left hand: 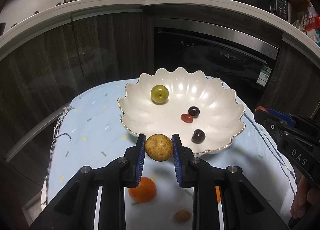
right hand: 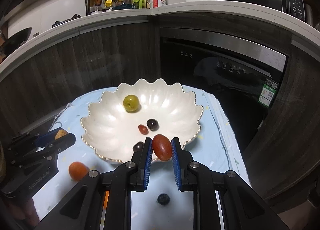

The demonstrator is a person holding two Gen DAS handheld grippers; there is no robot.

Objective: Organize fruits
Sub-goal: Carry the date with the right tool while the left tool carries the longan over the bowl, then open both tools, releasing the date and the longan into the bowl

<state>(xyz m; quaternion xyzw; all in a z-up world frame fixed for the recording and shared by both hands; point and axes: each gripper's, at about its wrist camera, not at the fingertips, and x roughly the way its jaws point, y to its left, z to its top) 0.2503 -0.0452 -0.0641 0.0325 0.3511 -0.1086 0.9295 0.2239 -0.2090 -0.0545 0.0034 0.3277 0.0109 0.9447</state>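
Inside the scalloped white bowl (right hand: 112,122) already lie a green plum (right hand: 131,103), two dark grapes and a small red one. At its near rim, the left gripper (left hand: 159,147) pinches a brown speckled fruit (left hand: 159,147) and the right gripper (right hand: 161,148) a red grape (right hand: 162,147) (both carried, neither dropped yet). Left on the blue cloth (right hand: 216,150): oranges (left hand: 142,189), a blueberry (right hand: 163,199), one small tan fruit.

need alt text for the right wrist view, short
The right gripper holds an oval red fruit above the near rim of a scalloped white bowl containing a green fruit, a small red one and two dark ones. An orange and the left gripper sit left.
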